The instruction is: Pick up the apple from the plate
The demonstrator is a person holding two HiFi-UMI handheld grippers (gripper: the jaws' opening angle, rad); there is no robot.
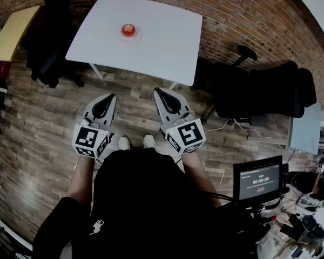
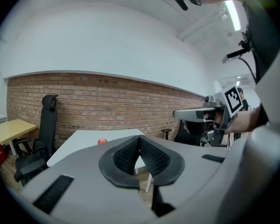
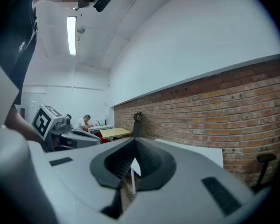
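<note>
A red apple (image 1: 128, 29) sits on a small pale plate (image 1: 138, 35) near the far side of a white table (image 1: 162, 31). In the left gripper view the apple (image 2: 102, 142) shows small on the tabletop (image 2: 79, 146), beyond the jaws. My left gripper (image 1: 113, 95) (image 2: 140, 138) is shut and empty. It hangs over the wood floor, well short of the table. Beside it, my right gripper (image 1: 157, 90) (image 3: 134, 141) is also shut with nothing in it. It points at the table's right part (image 3: 200, 149). No apple shows in the right gripper view.
A black office chair (image 1: 270, 93) stands right of the table and another (image 1: 48, 58) at its left, next to a yellow desk (image 1: 13, 31). A brick wall (image 1: 243, 15) runs behind. A monitor (image 1: 257, 178) sits at lower right. A person (image 3: 86, 122) sits at a distant desk.
</note>
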